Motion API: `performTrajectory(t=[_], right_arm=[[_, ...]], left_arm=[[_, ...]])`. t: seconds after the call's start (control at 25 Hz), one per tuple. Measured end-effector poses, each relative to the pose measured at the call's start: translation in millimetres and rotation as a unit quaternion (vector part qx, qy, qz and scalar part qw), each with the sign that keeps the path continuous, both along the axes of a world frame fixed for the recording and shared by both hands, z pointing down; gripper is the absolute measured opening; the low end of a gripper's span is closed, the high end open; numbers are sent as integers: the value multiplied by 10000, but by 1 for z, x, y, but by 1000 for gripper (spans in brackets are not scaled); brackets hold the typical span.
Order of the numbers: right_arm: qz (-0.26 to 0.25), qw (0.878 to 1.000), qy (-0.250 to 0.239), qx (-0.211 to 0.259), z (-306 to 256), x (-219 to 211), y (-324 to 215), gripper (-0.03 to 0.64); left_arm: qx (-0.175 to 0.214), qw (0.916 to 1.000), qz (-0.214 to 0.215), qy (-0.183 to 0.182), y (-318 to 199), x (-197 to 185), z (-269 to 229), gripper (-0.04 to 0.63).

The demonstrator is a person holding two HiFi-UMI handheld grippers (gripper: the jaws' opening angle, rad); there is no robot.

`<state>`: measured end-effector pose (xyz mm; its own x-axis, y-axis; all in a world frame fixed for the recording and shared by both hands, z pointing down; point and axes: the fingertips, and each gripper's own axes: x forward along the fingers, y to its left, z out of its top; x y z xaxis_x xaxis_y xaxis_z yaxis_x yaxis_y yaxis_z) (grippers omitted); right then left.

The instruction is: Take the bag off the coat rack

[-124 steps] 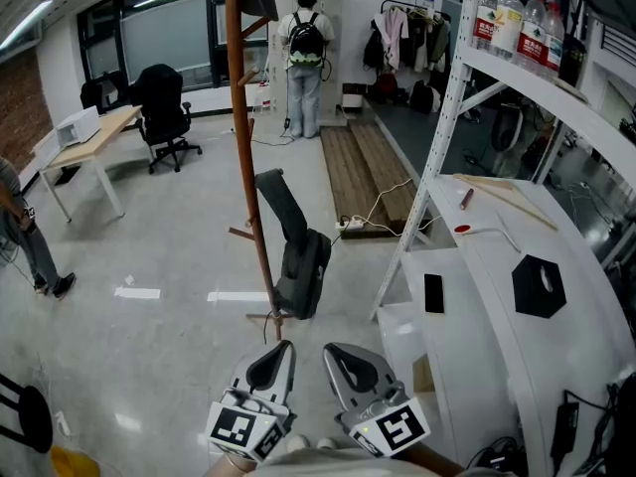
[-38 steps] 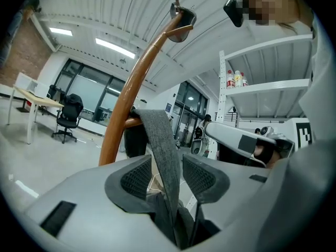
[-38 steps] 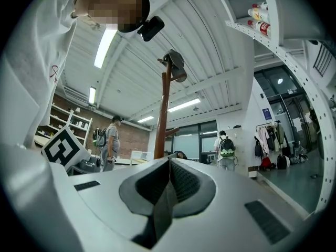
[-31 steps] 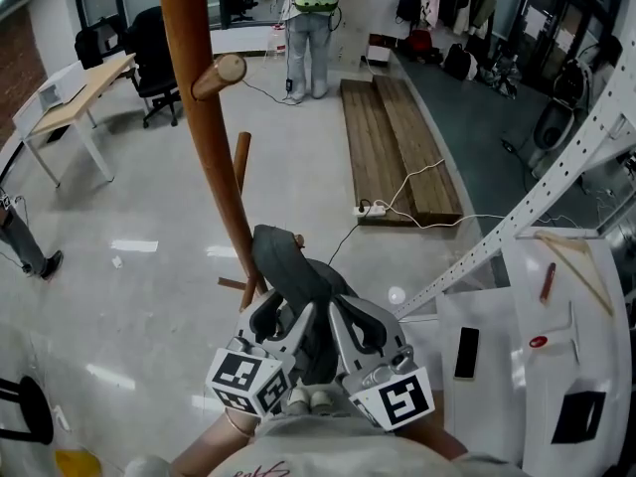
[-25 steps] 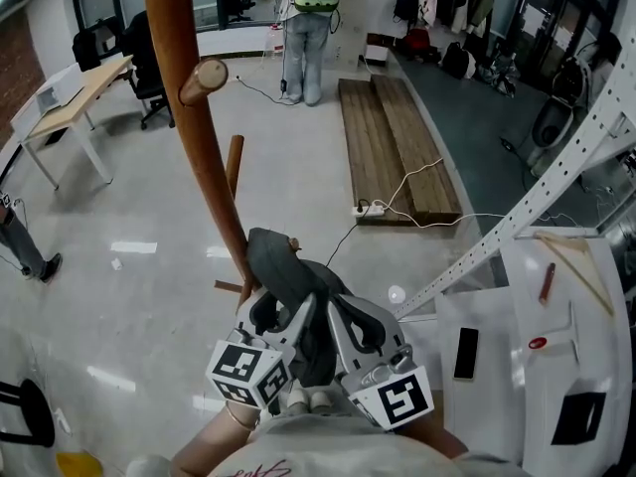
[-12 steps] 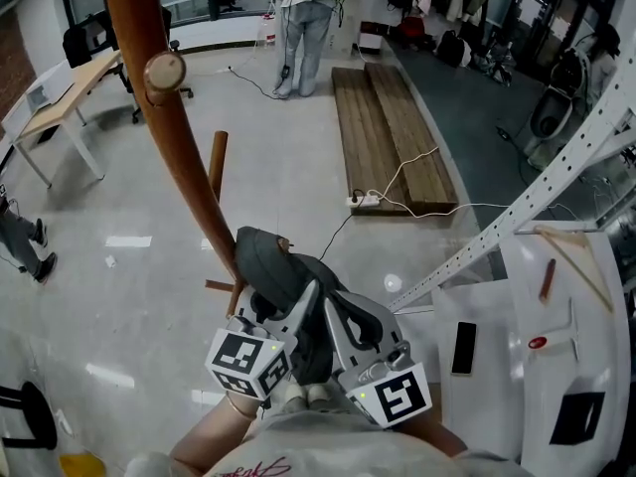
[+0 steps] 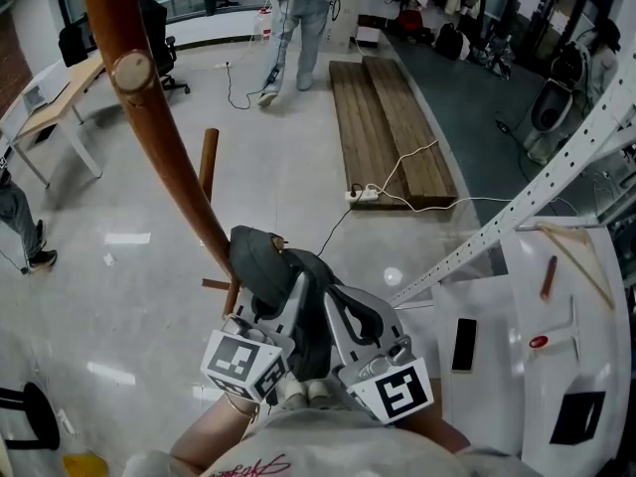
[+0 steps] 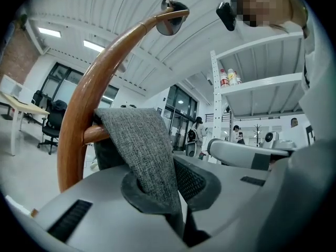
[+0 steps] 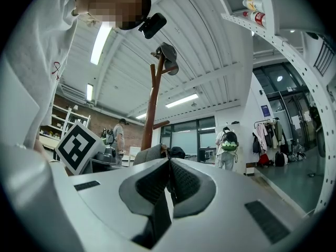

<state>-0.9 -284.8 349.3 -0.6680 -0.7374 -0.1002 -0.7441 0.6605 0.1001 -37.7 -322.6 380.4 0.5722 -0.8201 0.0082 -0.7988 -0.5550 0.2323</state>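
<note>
The brown wooden coat rack leans across the head view, one peg pointing at me. A grey fabric bag hangs low on the rack, right in front of both grippers. In the left gripper view its grey strap runs down from a peg into my left gripper. Those jaws have just been closing and now pinch the strap. My right gripper sits beside it at the right, jaws together with nothing between them.
A white perforated shelf upright and a white table with a phone stand at the right. Wooden planks and a power strip with cable lie on the floor beyond. A person walks at the back.
The left gripper's jaws have closed onto the bag's strap. The coat rack has slid left in the head view. The person at the back has started walking left.
</note>
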Motion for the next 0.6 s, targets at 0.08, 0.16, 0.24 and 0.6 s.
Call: performTrajectory(t=[0.08,0.16,0.24,0.6], right_arm=[[-8,10000,-6,10,-5,-1,0,20],[-13,10000,-10,18,-10,-3,0,20],[-17,10000,-18,20,-10,-4,0,20],[40,9999,-50,89,-8,5,4,20]], left_arm=[[129,9999,-39,-20,0,-1,-8,38],[215,9997,-10,-92,-1,-3,-14,37],[212,9996,19,-162,-1,-3,-14,35],[546,9977,-90,-389,-7,-1,-28,34]])
